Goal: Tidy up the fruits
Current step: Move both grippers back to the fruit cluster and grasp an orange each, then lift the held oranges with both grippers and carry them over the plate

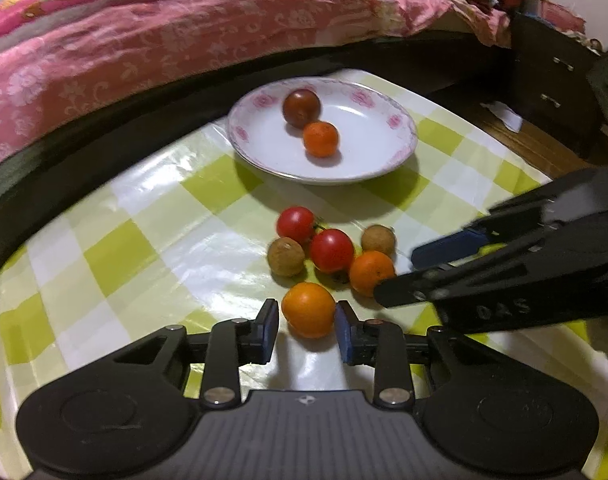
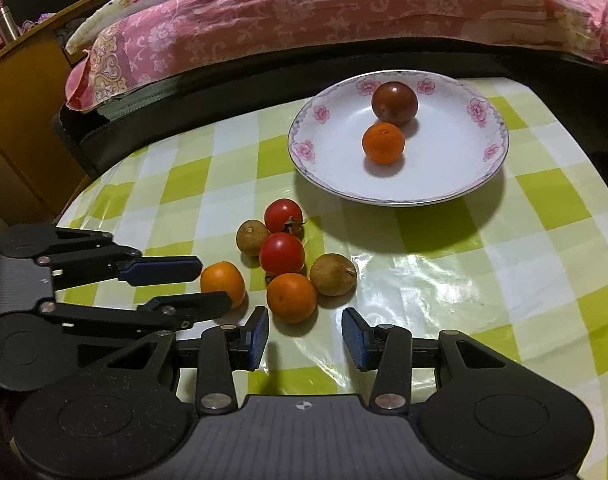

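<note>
Six small fruits sit in a loose bunch on the checked tablecloth [image 2: 504, 272], two more already in the flowered plate [image 2: 492, 168] behind them: a dark plum-like one [image 2: 394, 103] & a small orange [image 2: 383, 143]. Left gripper [image 1: 307, 326] is spread wide w/ the nearest orange [image 1: 308, 309] right between its blue pads, close on both sides but not yet clamped, as far as I can tell. Right gripper [image 2: 306, 334] is also apart, nothing in it, a second orange [image 2: 291, 297] just ahead of its tips. Rest of the bunch: two red tomatoes [image 2: 282, 253] & two brown longans [image 2: 332, 274], most touching each other. Handling guess: the orange is light, round, smooth-skinned, prob. firm-ish but bruisable, so it'll roll or squirt out if pinched off-centre. Best hold is across its widest middle, pads square on opp. sides, gentle squeeze. Tomatoes look softer & thin-skinned, need even less force; one has a stem [image 2: 292, 222] that could snag. Risk: nudging neighbours, esp. w/ both tools so close together.
</note>
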A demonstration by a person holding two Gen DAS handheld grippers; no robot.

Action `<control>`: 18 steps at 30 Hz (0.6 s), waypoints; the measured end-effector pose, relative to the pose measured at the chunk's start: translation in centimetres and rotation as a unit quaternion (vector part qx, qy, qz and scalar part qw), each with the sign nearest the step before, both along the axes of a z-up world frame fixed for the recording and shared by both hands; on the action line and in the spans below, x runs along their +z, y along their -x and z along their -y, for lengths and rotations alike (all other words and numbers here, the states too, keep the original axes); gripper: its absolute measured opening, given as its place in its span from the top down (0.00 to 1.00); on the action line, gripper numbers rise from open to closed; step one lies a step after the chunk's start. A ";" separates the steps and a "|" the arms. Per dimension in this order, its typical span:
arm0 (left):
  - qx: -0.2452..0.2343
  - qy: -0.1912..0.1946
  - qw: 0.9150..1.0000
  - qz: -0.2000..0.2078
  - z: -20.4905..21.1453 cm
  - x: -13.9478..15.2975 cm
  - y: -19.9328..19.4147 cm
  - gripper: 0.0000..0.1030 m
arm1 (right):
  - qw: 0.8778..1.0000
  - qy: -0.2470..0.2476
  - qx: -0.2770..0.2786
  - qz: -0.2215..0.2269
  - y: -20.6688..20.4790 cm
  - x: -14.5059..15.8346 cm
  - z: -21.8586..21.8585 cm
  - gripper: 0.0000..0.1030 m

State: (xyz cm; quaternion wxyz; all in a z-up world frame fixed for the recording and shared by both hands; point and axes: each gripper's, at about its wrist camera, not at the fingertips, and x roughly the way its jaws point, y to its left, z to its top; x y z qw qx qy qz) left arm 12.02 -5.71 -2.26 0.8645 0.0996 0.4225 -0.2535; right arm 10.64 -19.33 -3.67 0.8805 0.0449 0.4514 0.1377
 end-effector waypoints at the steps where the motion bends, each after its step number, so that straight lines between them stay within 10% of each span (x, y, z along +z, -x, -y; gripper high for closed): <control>1: 0.000 0.000 1.000 -0.001 0.0 0.0 0.1 0.63 | 1.000 0.001 0.001 -0.002 -0.2 -0.1 -0.1 0.62; 18: -0.019 -0.002 1.000 0.005 -0.1 -0.2 0.1 0.61 | 0.999 0.022 0.032 0.009 -0.6 -0.1 -1.4 0.76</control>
